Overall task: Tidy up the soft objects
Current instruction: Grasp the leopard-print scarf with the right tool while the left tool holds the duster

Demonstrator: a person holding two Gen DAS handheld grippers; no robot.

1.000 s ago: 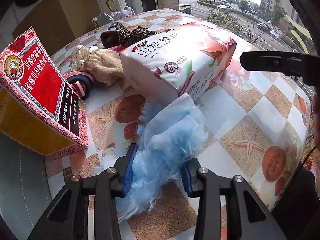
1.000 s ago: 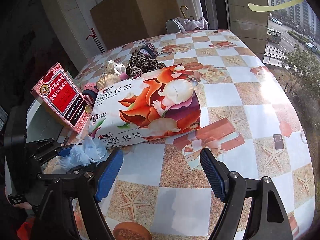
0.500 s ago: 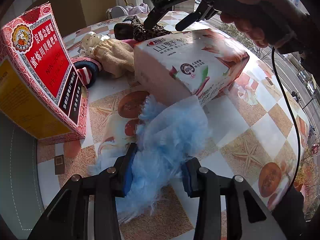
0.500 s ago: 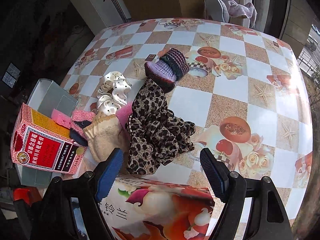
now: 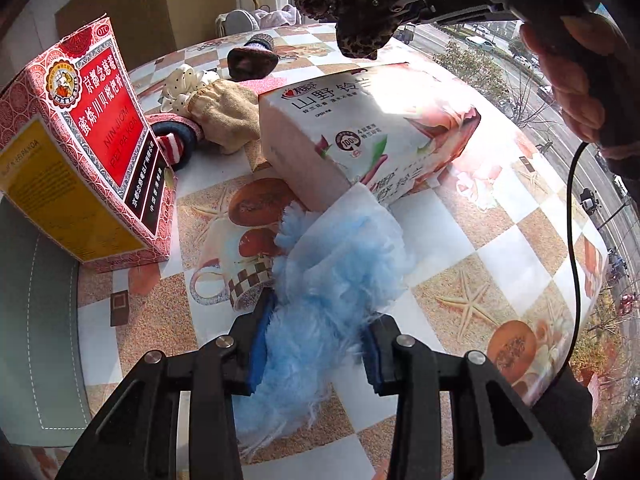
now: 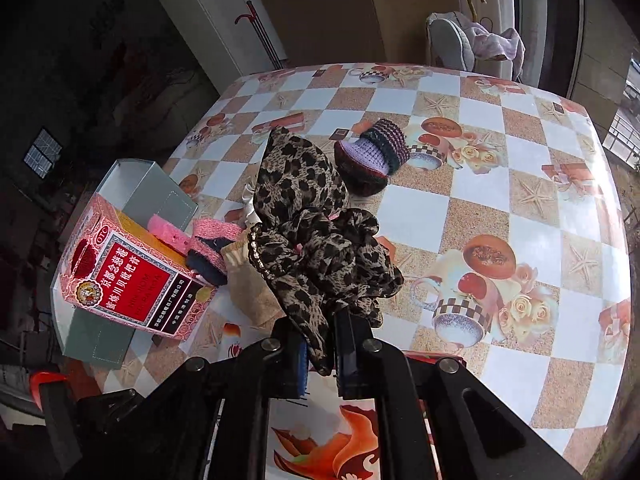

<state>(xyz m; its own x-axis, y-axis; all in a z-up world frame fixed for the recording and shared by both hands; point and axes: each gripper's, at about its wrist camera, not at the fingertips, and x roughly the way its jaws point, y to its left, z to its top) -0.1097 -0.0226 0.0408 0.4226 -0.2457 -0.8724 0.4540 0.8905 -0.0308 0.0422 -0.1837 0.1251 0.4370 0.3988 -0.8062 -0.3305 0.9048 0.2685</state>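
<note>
Leopard-print scarf hangs bunched (lifted); fluffy blue duster lies on table

The scarf is showing a brown-and-black leopard print. The duster is looking pale blue. The bench is wearing white-and-tan checks with starfish, while the far hat is showing purple stripes and the left box is glowing red.
</note>
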